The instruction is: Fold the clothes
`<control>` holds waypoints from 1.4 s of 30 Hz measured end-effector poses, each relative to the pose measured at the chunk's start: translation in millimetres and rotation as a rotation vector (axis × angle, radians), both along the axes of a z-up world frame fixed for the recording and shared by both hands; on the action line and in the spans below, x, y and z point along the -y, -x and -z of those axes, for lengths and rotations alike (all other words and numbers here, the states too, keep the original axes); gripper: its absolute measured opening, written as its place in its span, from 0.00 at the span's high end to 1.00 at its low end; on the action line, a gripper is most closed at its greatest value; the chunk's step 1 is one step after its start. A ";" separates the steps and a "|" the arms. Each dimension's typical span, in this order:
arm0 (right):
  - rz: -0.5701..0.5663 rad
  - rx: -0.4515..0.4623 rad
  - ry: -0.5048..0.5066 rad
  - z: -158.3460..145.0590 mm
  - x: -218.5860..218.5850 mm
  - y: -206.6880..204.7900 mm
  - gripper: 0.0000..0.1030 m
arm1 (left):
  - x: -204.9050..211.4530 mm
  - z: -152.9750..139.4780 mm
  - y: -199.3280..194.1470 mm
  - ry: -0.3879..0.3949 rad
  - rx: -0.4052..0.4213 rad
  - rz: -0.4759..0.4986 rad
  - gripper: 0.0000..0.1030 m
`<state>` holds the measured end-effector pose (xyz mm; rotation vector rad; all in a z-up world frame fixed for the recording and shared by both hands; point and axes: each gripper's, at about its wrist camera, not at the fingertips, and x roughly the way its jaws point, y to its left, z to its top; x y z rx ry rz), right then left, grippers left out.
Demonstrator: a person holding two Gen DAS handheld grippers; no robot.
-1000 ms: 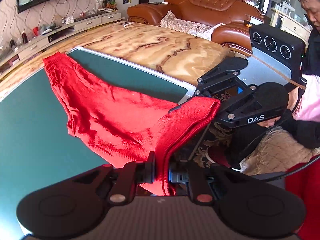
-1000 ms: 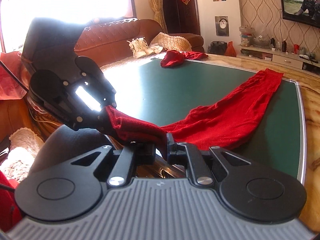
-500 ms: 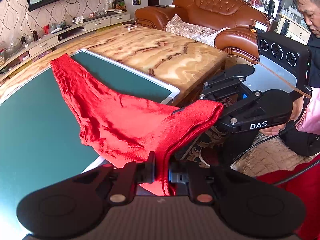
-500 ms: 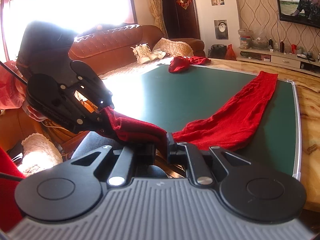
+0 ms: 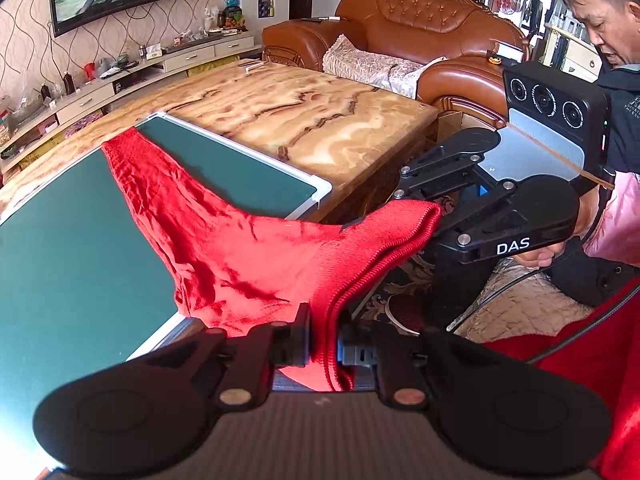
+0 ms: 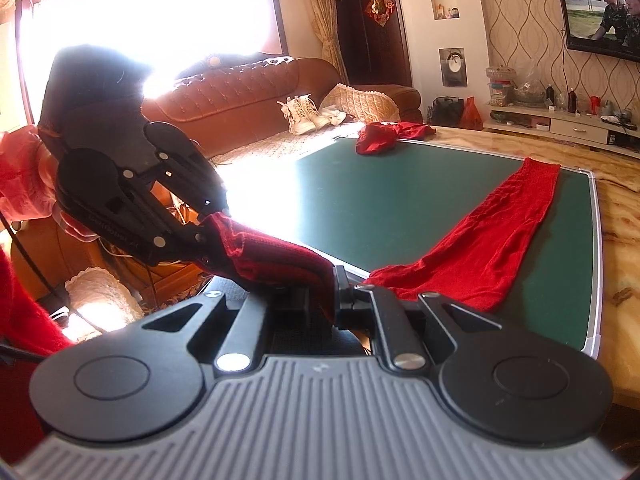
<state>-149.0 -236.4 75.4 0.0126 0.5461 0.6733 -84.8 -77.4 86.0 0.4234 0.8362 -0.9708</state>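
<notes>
The left claw (image 5: pixel 322 346) is pinching the ribbed waistband end of the long red knitted garment (image 5: pixel 224 248); its jaws are pressed together on the doubled fabric. The right claw (image 6: pixel 334 296) grips the same ribbed band at its other corner, jaws likewise clamped on the cloth. Between the two claws the band hangs taut and clear of the surface, off the near edge of the bench (image 5: pixel 312 132).

From the claws outward, the garment runs down onto the green mat (image 6: pixel 360 200) with a pale metal frame that lies on the bench. It crosses the mat's near edge and stretches diagonally to the far corner, where its narrow end rests just at the frame. A second, crumpled red garment (image 6: pixel 378 140) lies at the mat's opposite far corner, well apart.

Procedure for the step in hand, judged to be carrying the held end over for a lengthwise fold:
- Keep both claws level with each other so the band stays straight.
- Hold even tension; slack will let the middle sag and wrinkle.
- Bring the band over the far end, aligning edges before release.
- Risk: dragging the far end off the corner.

Pose: both claws tilt downward toward the mat, the left more steeply. The person's hand (image 5: pixel 536 258) holds the right claw's handle, with a pink sleeve (image 5: pixel 616 224) behind it.
</notes>
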 end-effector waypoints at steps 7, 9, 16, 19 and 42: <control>0.026 -0.027 -0.025 -10.2 11.2 -35.5 0.87 | 13.7 -13.9 -38.9 -0.021 0.023 0.003 0.88; 0.032 -0.049 -0.036 -13.1 16.0 -56.0 0.87 | 19.1 -18.1 -62.7 -0.025 0.028 -0.005 0.88; 0.082 -0.113 -0.098 -22.2 44.0 -157.7 0.87 | 44.0 -29.5 -181.4 0.005 0.013 -0.054 0.88; 0.117 -0.150 -0.135 -19.8 60.8 -213.3 0.87 | 58.2 -25.1 -240.2 0.020 -0.006 -0.074 0.88; 0.306 -0.432 -0.325 131.3 155.6 -542.7 0.87 | 122.8 111.2 -565.4 -0.004 -0.125 -0.162 0.88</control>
